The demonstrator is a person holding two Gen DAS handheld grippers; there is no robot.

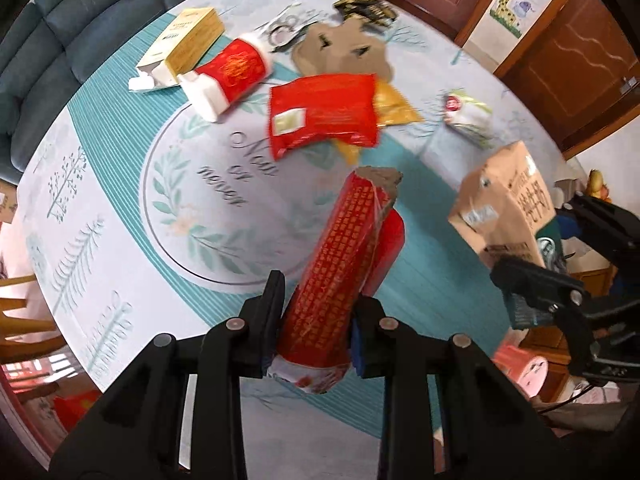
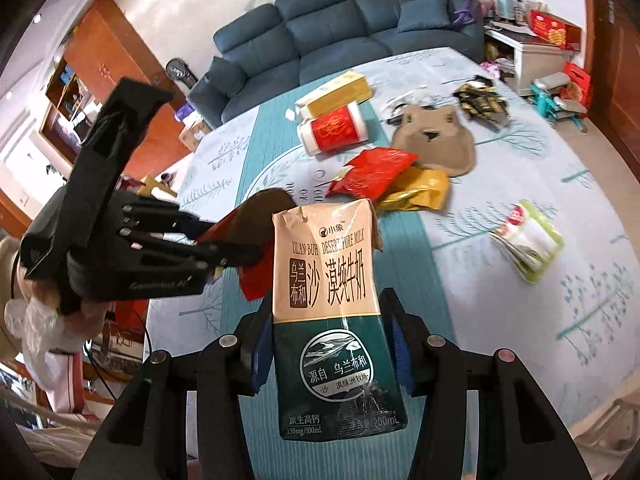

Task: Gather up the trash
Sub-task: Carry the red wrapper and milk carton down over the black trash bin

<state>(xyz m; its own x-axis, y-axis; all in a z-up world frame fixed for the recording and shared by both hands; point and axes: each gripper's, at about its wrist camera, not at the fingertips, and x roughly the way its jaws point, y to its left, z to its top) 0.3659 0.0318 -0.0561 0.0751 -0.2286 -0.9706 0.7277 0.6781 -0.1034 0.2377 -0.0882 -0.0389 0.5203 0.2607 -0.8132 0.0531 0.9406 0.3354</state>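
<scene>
- Left gripper point(image 1: 318, 334): fingers clamped on a long red wrapper point(image 1: 340, 268) printed with gold characters; the wrapper is lifted above the table and angles away from the camera, its torn end uppermost.
- Right gripper point(image 2: 326, 346): fingers pressed against both sides of a milk carton point(image 2: 332, 304), tan above and dark green below, held upright over the table with its opened top flaps raised.
- Table point(image 1: 100, 208): covered by a pale cloth with teal stripes, tree motifs and a leaf wreath.
- Remaining trash on the cloth: a flat red packet point(image 1: 322, 118) overlapping a yellow packet point(image 1: 394, 108); a red-and-white cup point(image 1: 228, 74) on its side, just beside an open yellow-and-white box point(image 1: 186, 42); a white-and-green packet point(image 1: 468, 116) lying apart; a black-and-gold wrapper point(image 1: 366, 8) at the far side.
- Bear-shaped brown mat point(image 1: 344, 50): lies flat beyond the red packet.
- Background: blue sofa point(image 2: 340, 28) behind the table.
</scene>
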